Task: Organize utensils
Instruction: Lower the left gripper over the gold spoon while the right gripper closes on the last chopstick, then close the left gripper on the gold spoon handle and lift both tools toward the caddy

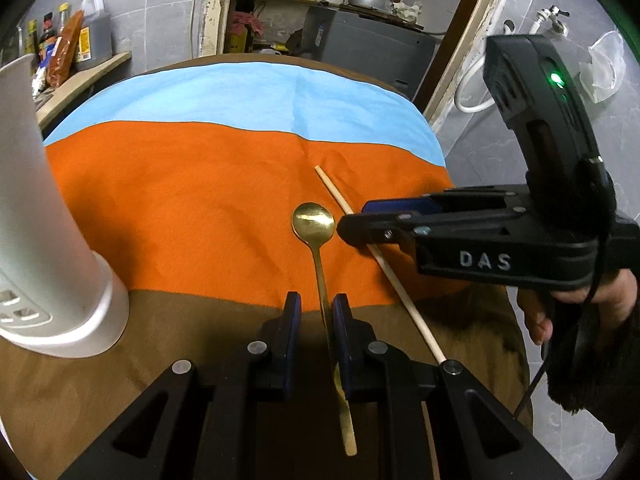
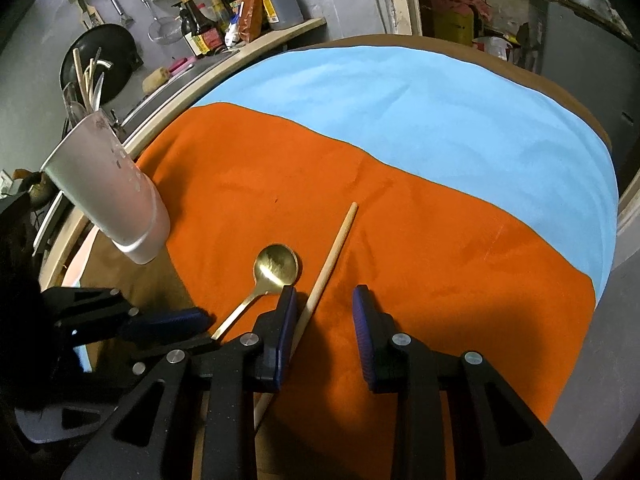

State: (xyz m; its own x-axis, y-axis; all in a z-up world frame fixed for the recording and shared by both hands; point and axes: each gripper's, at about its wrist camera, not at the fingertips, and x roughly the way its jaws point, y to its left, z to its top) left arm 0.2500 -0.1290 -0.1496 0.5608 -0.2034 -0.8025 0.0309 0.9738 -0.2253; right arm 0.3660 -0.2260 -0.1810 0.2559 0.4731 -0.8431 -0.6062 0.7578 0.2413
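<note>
A gold spoon (image 1: 314,222) lies on the orange cloth, bowl away from me, handle running back between the fingers of my left gripper (image 1: 316,308). The jaws stand a little apart around the handle, which rests against the right finger. A wooden chopstick (image 1: 384,268) lies slanted right of the spoon. My right gripper (image 2: 324,304) is open above the chopstick (image 2: 328,264), which passes by its left finger. The spoon (image 2: 276,266) shows left of it. A white utensil holder (image 1: 44,216) stands at the left; in the right wrist view the holder (image 2: 108,196) holds several utensils.
The table carries orange (image 1: 180,200), light blue (image 1: 240,96) and brown (image 1: 100,380) cloths. A counter with sauce bottles (image 2: 224,20) and a black wok (image 2: 100,60) runs behind the left edge. The table's right edge (image 2: 600,280) drops off beside a tiled wall.
</note>
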